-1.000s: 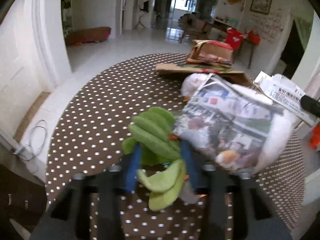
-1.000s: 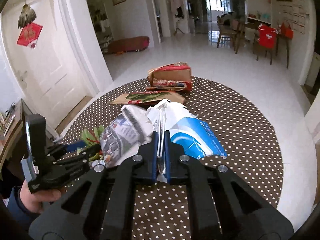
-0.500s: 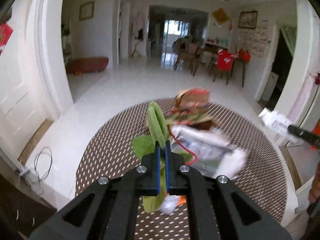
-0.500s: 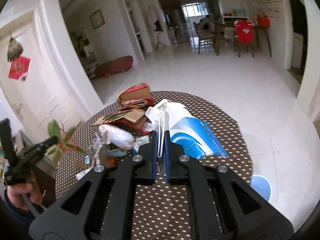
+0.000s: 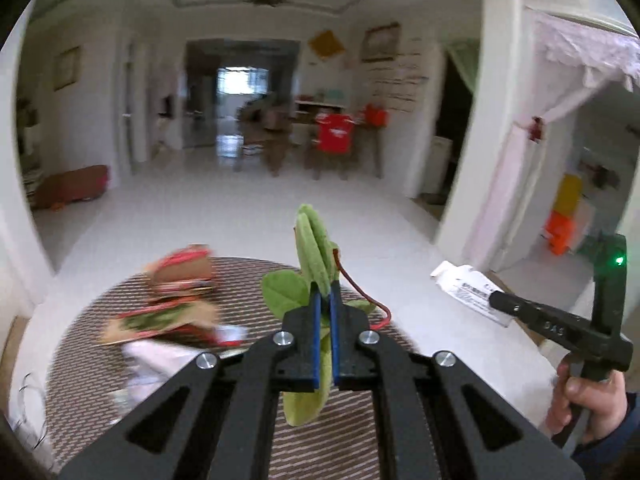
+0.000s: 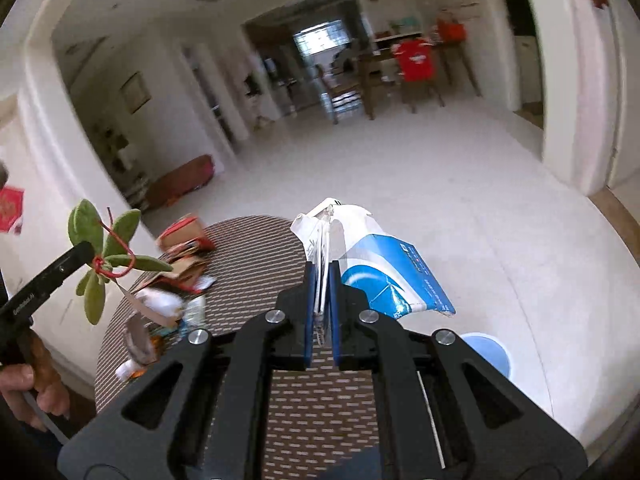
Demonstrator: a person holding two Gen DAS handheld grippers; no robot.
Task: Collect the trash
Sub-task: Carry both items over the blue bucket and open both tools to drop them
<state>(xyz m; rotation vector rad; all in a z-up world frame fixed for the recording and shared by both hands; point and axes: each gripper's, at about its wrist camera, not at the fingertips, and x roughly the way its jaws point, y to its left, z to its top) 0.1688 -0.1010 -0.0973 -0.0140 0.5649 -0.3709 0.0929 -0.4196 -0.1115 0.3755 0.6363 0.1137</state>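
My left gripper is shut on a bunch of green leaves tied with a red band, held high above the round dotted table. The bunch also shows at the left of the right wrist view. My right gripper is shut on the rim of a white and blue plastic bag, which hangs in the air beyond the table's right edge. The bag's white rim shows in the left wrist view.
Cardboard boxes, a flat card and crumpled paper and wrappers lie on the table's left half. A blue bin stands on the white floor to the right of the table. Chairs and walls are far behind.
My left gripper closed on the leaves and lifted them off the table, up and right. My right gripper rose with the bag and moved right past the table edge.
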